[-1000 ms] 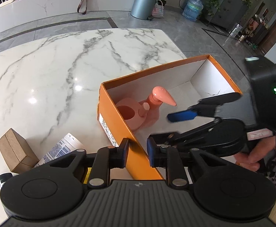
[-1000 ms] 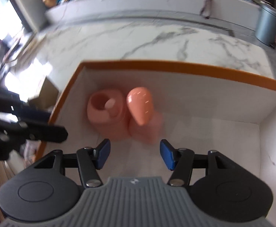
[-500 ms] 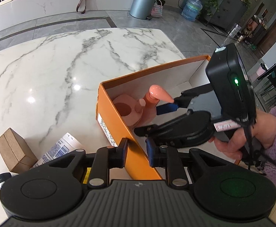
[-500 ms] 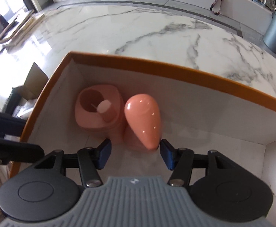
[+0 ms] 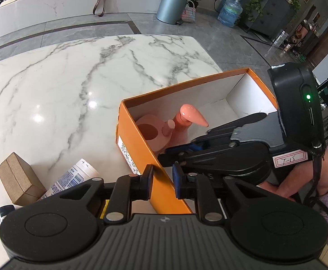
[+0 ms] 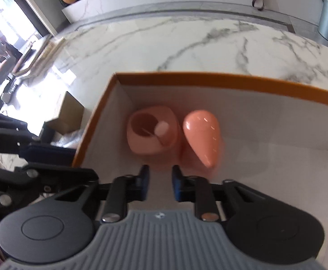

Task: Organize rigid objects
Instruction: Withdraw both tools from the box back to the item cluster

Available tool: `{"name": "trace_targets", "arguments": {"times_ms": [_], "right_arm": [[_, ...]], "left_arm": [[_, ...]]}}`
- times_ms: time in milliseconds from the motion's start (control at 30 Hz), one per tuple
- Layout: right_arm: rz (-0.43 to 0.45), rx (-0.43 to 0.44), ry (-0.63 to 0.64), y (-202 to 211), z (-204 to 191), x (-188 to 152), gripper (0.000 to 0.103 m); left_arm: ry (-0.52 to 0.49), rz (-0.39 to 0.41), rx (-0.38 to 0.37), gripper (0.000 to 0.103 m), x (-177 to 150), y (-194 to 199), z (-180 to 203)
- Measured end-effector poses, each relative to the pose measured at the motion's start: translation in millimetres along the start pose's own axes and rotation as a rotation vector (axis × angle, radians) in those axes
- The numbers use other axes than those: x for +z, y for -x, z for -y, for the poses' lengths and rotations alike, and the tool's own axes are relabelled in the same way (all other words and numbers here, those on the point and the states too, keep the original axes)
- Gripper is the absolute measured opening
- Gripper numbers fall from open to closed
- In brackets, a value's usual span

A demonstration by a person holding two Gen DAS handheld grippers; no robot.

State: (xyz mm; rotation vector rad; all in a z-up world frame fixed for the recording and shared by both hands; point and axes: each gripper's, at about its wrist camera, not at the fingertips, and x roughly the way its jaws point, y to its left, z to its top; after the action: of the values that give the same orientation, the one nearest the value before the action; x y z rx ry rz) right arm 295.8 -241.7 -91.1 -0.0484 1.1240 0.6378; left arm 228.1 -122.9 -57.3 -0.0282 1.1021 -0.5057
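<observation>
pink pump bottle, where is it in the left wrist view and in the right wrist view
Left wrist view: the pink pump bottle is right of centre, at the near-left end of the orange box, spout pointing right.
Right wrist view: it is just right of centre, above the right tool, spout pointing down the picture.
Shared landmark: the pink cup, close at its left in both.

The left tool (image 5: pixel 162 181) grips the orange box (image 5: pixel 141 157) by its near wall on the marble tabletop (image 5: pixel 74 85), the pink dispenser (image 5: pixel 164 130) sitting inside, while the right tool (image 5: pixel 170 151) reaches in.
</observation>
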Motion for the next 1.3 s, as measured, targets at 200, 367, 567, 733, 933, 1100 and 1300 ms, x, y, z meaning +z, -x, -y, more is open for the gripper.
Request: {"name": "trace_targets", "arguments": {"times_ms": [200,367,567,733,933,1100,1300], "right_arm": [[0.019,0.04,-0.102,-4.4,6.6,1.6,0.004],[0.028,-0.005,-0.122,6.4,-0.3,-1.3,0.008],[0.098,-0.1,-0.179,50.9,-11.1,-27.4,0.013],[0.193,-0.108,-0.267,88.2,-33.2,-60.4,0.033],[0.258,-0.115,-0.217,109.2,-85.7,-84.7,0.033],[0.293,-0.089,-0.186,105.5,-124.5,-90.0,0.033],[0.27,-0.084,-0.158,72.0,-161.3,-90.5,0.033]], "left_arm": [[-0.035,0.0,0.016,0.02,4.1,-3.3,2.0],[-0.039,0.016,0.022,0.02,0.5,8.6,3.0],[-0.008,0.064,0.031,0.02,-17.0,39.6,-0.2],[0.054,0.104,0.073,0.021,-43.1,73.5,-18.5],[0.111,0.116,0.147,0.021,-90.9,101.8,-39.0],[0.158,0.131,0.15,0.021,-123.4,118.7,-55.3],[0.205,0.169,0.149,0.026,-145.5,127.3,-80.0]]}}
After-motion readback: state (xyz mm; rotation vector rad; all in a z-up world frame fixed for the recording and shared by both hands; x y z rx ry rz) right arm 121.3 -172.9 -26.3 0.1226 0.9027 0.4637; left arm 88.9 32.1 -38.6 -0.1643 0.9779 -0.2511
